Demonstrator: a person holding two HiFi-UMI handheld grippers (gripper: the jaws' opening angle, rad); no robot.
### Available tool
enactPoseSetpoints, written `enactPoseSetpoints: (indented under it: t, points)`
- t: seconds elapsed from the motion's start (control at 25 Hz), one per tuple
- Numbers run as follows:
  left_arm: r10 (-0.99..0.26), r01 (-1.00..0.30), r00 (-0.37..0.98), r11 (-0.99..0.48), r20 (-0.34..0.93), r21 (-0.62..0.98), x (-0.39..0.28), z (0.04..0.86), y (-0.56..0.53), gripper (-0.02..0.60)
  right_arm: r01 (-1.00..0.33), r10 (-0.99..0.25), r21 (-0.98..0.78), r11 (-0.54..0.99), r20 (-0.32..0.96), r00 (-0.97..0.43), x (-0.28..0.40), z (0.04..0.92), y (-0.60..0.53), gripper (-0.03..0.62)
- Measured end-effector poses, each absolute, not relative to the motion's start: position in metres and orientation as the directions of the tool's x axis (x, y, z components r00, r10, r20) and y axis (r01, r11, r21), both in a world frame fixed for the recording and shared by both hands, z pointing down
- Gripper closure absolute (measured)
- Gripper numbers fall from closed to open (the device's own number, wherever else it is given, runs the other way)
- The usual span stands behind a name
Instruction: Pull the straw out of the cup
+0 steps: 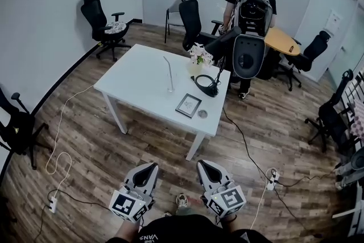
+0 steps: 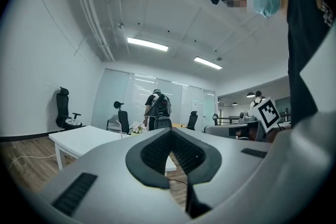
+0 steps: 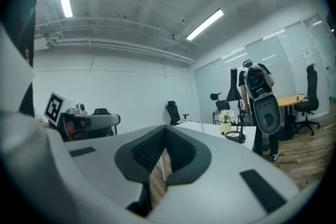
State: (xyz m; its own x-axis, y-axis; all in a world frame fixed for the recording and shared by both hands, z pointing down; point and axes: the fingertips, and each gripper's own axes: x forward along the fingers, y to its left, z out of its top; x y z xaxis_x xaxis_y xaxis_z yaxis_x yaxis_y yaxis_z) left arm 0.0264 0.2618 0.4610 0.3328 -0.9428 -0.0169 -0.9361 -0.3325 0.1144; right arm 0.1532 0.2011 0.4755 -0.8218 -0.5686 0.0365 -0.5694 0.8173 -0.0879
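Note:
A thin bent straw (image 1: 169,72) stands upright near the middle of the white table (image 1: 136,74). Its foot is in a small clear cup (image 1: 170,88) that is hard to make out. Both grippers are low in the head view, well short of the table and over the wooden floor. My left gripper (image 1: 151,167) is shut with nothing in it, and so is my right gripper (image 1: 202,164). In the left gripper view the closed tips (image 2: 169,131) point level toward the distant table (image 2: 79,140). From the right gripper (image 3: 165,129), the straw (image 3: 202,127) is a faint line.
On the table are a flower pot (image 1: 199,57), a coiled black cable (image 1: 207,86), a framed card (image 1: 188,105) and a small round lid (image 1: 202,114). A person with a backpack (image 1: 252,8) stands behind it. Office chairs (image 1: 103,23) ring the room; cables cross the floor (image 1: 57,162).

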Motion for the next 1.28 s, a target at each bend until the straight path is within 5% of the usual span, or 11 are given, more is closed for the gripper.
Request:
enactPoseSetpoints:
  t: [1.28]
  points:
    - [-0.973, -0.966, 0.23, -0.228, 0.003, 0.119, 0.023, 0.474, 0.133, 0.571, -0.479, -0.475, -0.102, 0.872, 0.064, -0.878, 0.139, 0.491, 0.063, 0.577]
